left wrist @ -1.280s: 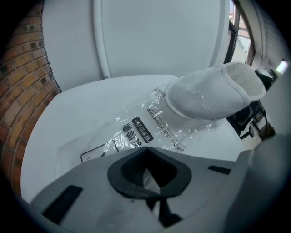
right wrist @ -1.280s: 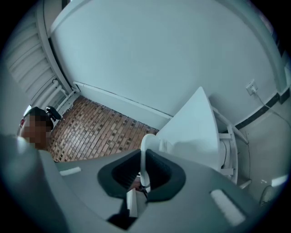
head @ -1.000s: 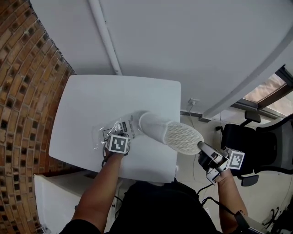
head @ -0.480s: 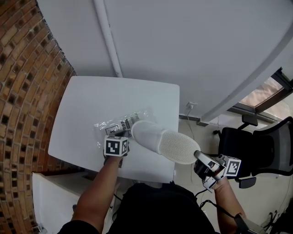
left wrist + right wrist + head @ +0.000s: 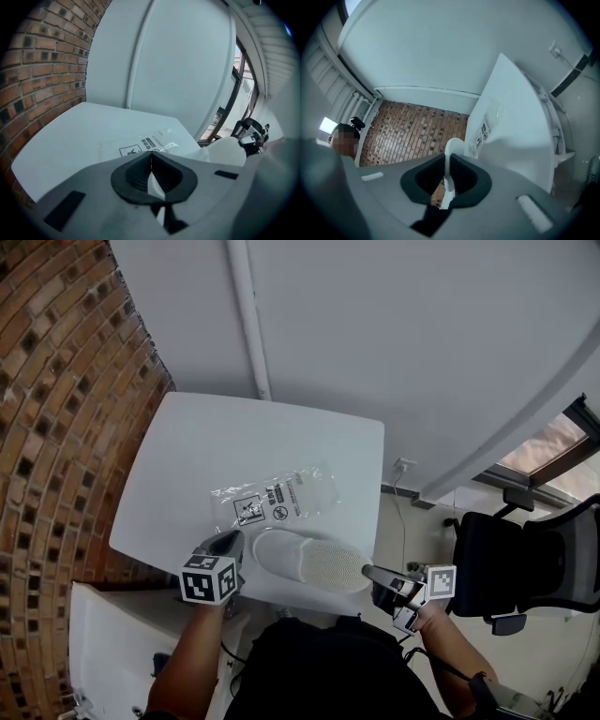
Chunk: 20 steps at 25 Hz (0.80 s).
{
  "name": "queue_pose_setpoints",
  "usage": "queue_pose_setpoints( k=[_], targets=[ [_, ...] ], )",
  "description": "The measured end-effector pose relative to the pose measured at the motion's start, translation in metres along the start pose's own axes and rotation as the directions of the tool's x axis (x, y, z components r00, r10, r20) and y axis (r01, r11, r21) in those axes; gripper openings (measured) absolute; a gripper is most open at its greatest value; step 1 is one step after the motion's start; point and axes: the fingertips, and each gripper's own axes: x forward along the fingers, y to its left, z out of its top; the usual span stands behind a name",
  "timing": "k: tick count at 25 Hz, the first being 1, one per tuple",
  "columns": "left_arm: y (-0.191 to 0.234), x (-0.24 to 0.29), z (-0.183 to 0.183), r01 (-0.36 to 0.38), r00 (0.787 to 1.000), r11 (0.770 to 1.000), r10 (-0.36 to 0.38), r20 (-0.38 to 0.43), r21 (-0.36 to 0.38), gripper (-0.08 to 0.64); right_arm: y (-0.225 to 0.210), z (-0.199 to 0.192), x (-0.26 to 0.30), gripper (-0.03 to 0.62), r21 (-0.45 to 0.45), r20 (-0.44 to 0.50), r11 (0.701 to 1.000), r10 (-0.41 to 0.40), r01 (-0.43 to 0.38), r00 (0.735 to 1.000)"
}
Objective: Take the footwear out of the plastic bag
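— White table [image 5: 169, 474]: how far along?
— I see the white fabric slipper [image 5: 309, 561] clear of the flat transparent plastic bag [image 5: 277, 502] (only set-down left, I'd judge). My right gripper [image 5: 380, 577] pinches its edge; left gripper [image 5: 226, 544] closed, empty.

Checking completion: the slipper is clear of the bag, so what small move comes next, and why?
Probably lower the slipper onto the table and open the right gripper: it pinches the slipper's rim, the plastic bag lies flat and empty, the left gripper is clear of it.
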Motion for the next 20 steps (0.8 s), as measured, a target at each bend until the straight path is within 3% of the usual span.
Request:
queue_pose_setpoints(
  k=[4, 8, 11, 16, 20],
  targets=[
    [-0.003, -0.015, -0.018, 0.028, 1.0, 1.0, -0.028, -0.008, -0.012, 0.008, -0.029, -0.019, 0.015, 0.035, -0.006, -0.102, 0.997, -0.081, 0.081, 0.991],
    [-0.008, -0.021, -0.03, 0.057, 0.998, 0.998, -0.057, -0.022, -0.009, 0.008, -0.056, -0.025, 0.018, 0.035, -0.085, -0.182, 0.975, -0.215, 0.203, 0.959],
    [-0.013, -0.025, -0.039, 0.079, 0.996, 0.997, -0.079, -0.036, 0.006, 0.008, -0.064, -0.017, 0.024, 0.045, -0.148, -0.171, 0.959, -0.264, 0.24, 0.949],
    [-0.017, -0.03, -0.047, 0.063, 0.997, 0.998, -0.062, -0.049, 0.014, 0.008, -0.082, 0.001, 0.025, 0.066, -0.147, -0.1, 0.935, -0.339, 0.323, 0.936],
    [-0.022, -0.039, -0.048, 0.007, 0.999, 1.0, -0.008, -0.032, -0.023, 0.008, -0.093, 0.004, 0.023, 0.159, -0.182, -0.095, 0.902, -0.413, 0.392, 0.906]
  ],
)
